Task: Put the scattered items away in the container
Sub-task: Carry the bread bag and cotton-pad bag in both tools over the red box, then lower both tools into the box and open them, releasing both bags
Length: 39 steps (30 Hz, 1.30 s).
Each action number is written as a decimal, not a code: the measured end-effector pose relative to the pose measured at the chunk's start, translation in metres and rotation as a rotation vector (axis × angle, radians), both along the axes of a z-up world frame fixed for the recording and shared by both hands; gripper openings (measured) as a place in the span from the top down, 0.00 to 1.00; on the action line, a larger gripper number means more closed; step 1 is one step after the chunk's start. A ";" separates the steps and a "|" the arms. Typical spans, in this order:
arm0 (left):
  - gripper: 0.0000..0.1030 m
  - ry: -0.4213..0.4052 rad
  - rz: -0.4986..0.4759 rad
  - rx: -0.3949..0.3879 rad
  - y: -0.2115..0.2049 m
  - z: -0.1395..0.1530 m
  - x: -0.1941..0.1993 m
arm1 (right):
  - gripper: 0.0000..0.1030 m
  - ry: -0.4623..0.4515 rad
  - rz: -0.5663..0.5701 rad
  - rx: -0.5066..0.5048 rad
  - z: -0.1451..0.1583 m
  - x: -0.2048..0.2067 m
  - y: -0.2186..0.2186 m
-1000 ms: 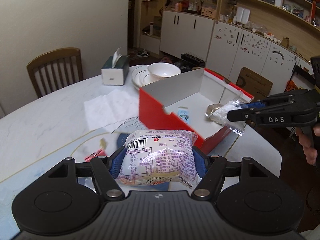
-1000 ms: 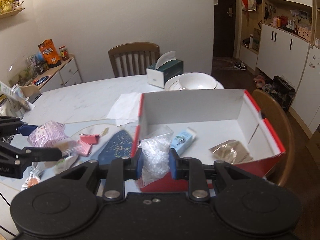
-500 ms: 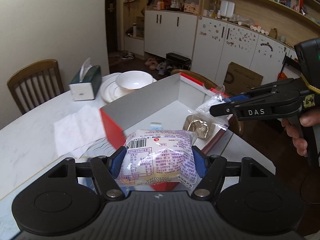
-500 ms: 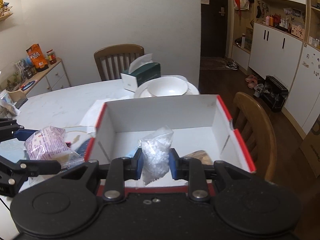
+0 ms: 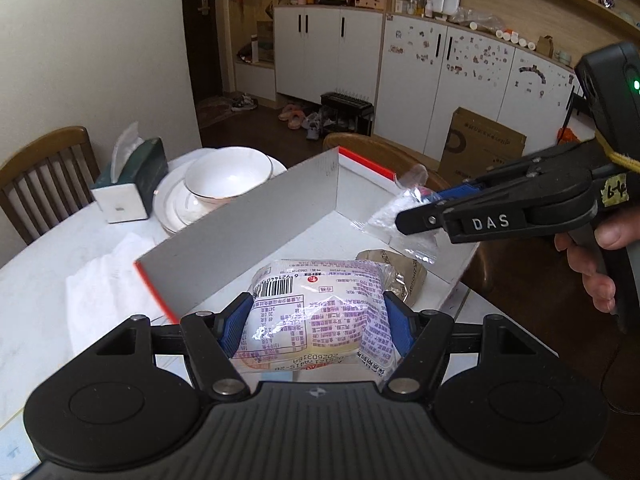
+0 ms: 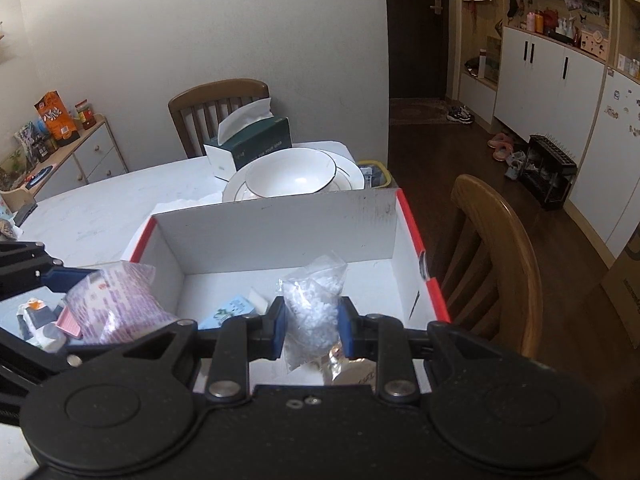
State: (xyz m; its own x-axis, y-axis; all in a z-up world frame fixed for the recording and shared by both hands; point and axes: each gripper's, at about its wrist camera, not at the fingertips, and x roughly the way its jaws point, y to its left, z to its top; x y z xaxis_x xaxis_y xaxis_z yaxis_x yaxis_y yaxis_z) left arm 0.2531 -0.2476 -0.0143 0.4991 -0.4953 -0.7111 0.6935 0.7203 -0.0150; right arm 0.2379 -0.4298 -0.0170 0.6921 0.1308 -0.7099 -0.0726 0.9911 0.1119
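Both packets hang over the box (image 6: 276, 228), ready to drop: left gripper (image 5: 316, 320) clamps the purple-printed snack pack (image 5: 320, 312), right gripper (image 6: 312, 326) pinches the clear pellet bag (image 6: 312, 304).

The snack packet (image 5: 316, 312) at lower centre is glossy, crinkled plastic film printed in purple, pinched between matt blue rubbery fingers (image 5: 234, 322) on a ribbed, matt black plastic left gripper (image 5: 316, 320) with bright metal screws. The small bag of white pellets (image 6: 312, 312) is clear, shiny plastic. The cardboard box (image 6: 280, 232) has matt grey-white inner walls and red outer faces, beside a glazed white bowl (image 6: 290, 174), a varnished wooden chair (image 6: 500, 256) and a smooth marble-look table (image 5: 36, 288).
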 end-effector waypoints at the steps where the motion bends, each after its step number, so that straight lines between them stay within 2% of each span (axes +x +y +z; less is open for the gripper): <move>1: 0.34 0.008 -0.002 0.003 -0.004 -0.003 0.003 | 0.76 0.006 0.005 -0.001 -0.002 0.004 -0.001; 13: 0.34 0.065 -0.020 0.106 -0.043 -0.039 0.033 | 0.75 0.083 0.020 0.002 -0.028 0.052 -0.008; 27: 0.34 0.122 -0.048 0.208 -0.066 -0.068 0.055 | 0.75 0.180 0.074 -0.044 -0.056 0.093 0.004; 39: 0.33 0.163 -0.083 0.271 -0.080 -0.083 0.064 | 0.75 0.286 0.099 -0.052 -0.077 0.109 0.008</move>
